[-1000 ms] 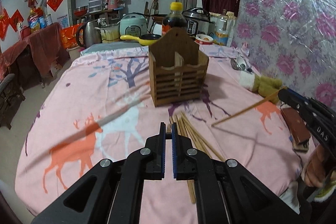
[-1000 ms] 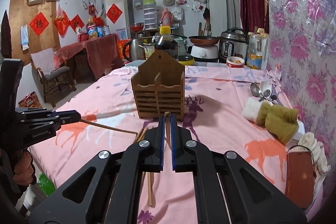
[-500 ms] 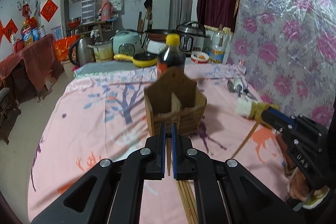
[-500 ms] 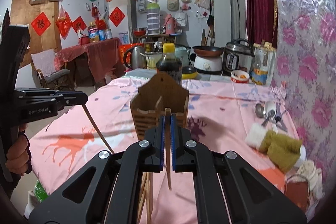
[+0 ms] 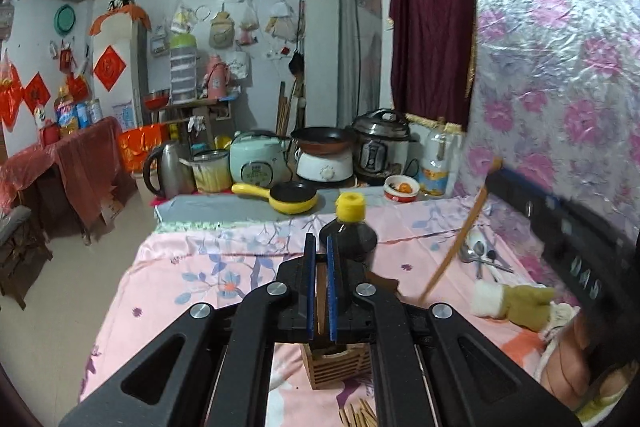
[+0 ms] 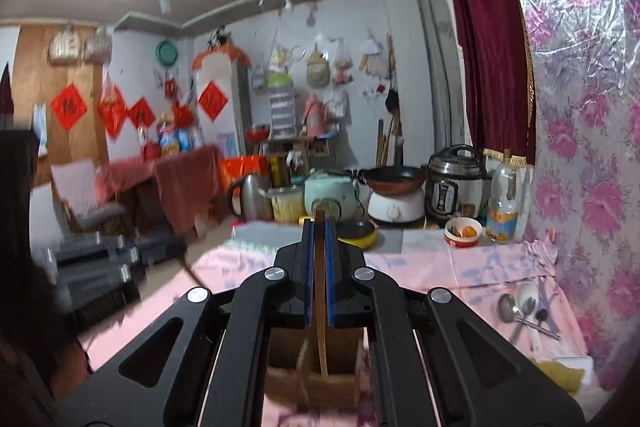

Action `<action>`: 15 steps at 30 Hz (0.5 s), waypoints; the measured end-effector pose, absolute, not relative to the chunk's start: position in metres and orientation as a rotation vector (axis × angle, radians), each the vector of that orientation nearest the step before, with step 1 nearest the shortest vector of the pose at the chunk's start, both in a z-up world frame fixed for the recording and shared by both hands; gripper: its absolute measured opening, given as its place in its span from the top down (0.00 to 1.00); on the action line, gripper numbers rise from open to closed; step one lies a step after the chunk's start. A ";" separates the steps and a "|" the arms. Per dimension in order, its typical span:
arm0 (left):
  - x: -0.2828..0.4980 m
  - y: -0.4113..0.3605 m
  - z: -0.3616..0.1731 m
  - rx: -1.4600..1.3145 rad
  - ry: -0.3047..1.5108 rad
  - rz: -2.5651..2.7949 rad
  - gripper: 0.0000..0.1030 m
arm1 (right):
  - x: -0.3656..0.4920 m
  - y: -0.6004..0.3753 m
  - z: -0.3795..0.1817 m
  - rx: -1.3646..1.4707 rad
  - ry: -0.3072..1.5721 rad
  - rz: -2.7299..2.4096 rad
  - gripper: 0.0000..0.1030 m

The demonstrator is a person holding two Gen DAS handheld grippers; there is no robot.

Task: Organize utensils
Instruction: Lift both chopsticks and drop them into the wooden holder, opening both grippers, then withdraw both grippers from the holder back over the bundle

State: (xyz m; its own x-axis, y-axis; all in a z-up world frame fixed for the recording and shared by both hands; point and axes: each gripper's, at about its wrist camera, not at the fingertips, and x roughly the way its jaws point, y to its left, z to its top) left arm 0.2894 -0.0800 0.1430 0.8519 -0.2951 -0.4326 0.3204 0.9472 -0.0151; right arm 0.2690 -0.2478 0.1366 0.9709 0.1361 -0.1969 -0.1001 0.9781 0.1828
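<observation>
My left gripper [image 5: 319, 259] is shut on a chopstick [image 5: 320, 299] held upright above the wooden utensil holder [image 5: 340, 367]. My right gripper [image 6: 319, 231] is shut on another chopstick [image 6: 320, 291] whose lower end hangs over the open top of the holder [image 6: 316, 379]. The right gripper and its chopstick [image 5: 460, 231] also show at the right of the left wrist view. Several loose chopsticks [image 5: 360, 415] lie on the pink tablecloth in front of the holder.
A dark sauce bottle with a yellow cap [image 5: 349, 227] stands behind the holder. Spoons [image 6: 520, 303] and a yellow-green glove [image 5: 516, 299] lie at the right. Kettle, rice cookers and pans [image 5: 292, 199] crowd the table's far end. A floral wall is at the right.
Both grippers have risen and tilted up, carrying their chopsticks over the holder. The holder has dropped to the bottom of both views.
</observation>
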 end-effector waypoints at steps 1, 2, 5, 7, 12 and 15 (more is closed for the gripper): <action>0.294 -0.080 0.137 0.050 0.456 -0.325 0.94 | 0.280 -0.246 0.127 0.177 0.228 0.107 0.94; 0.301 -0.080 0.126 0.043 0.472 -0.320 0.94 | 0.287 -0.245 0.116 0.185 0.253 0.104 0.94; 0.312 -0.077 0.095 0.049 0.543 -0.285 0.75 | 0.303 -0.249 0.080 0.217 0.362 0.100 0.92; 0.310 -0.069 0.087 0.041 0.553 -0.273 0.53 | 0.297 -0.259 0.069 0.250 0.386 0.099 0.84; 0.286 -0.055 0.085 0.040 0.519 -0.254 0.40 | 0.257 -0.275 0.068 0.265 0.356 0.062 0.66; 0.270 -0.045 0.085 0.019 0.508 -0.230 0.31 | 0.234 -0.282 0.067 0.291 0.349 0.046 0.45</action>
State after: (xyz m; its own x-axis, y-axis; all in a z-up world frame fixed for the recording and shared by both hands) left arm 0.2696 -0.0447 0.0849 0.8484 -0.2137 -0.4843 0.2231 0.9740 -0.0389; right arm 0.2340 -0.2824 0.0667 0.9390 0.0942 -0.3306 0.0057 0.9573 0.2890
